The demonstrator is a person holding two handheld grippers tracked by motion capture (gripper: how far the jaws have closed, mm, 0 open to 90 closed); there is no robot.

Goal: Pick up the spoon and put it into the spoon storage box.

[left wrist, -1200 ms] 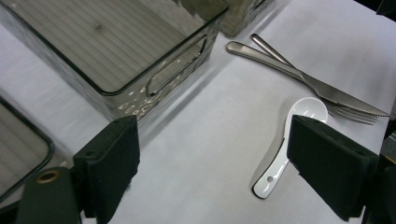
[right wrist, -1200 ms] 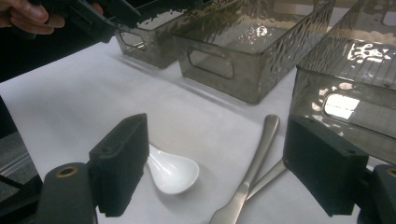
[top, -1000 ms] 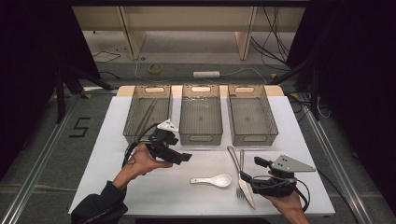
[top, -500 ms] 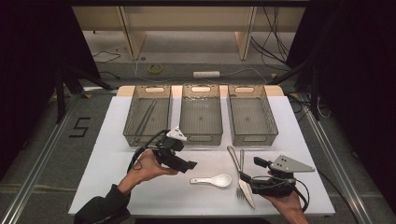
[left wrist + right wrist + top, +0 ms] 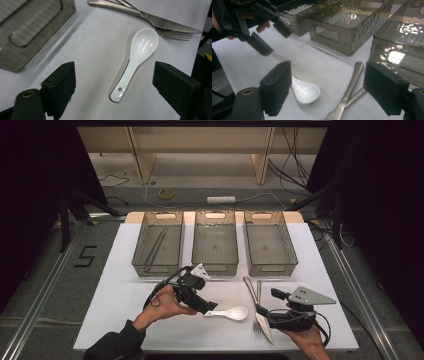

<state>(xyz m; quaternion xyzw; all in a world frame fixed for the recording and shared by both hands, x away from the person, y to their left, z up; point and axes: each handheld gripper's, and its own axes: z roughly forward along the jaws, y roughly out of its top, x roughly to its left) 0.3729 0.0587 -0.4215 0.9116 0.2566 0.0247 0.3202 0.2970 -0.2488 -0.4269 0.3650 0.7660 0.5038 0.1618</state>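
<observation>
Where the white table point(image 5: 125, 315) spreads under the high view, three smoky clear bins stand in a row along its far half, toward twelve o'clock. The left bin point(image 5: 159, 242) holds thin dark sticks lying lengthwise; what they are is too small to tell. The middle bin point(image 5: 215, 240) and the right bin point(image 5: 269, 242) show bare floors.

Next in size come the two hand-held tools. The left gripper point(image 5: 210, 308), held by a hand entering from seven o'clock, sits near the table's centre and points toward four o'clock. Its jaws stand wide apart; in the left gripper view they frame the white spoon point(image 5: 136, 62) between them with clear table on both sides, touching nothing. The right gripper point(image 5: 260, 311) rests low at five o'clock, its grey three-cornered plate on top, aimed toward nine o'clock. Its jaws are also spread wide and hold nothing; the right gripper view shows the spoon's bowl point(image 5: 305, 93) just beside one jaw and the cutlery handles between the two.

The knife point(image 5: 256, 307) and fork point(image 5: 258, 295) lie together, handles toward twelve o'clock, crossing slightly, at three o'clock of the spoon.

The white spoon point(image 5: 227, 313) lies flat on the table, bowl toward three o'clock, handle end just at the left gripper's tips.
</observation>
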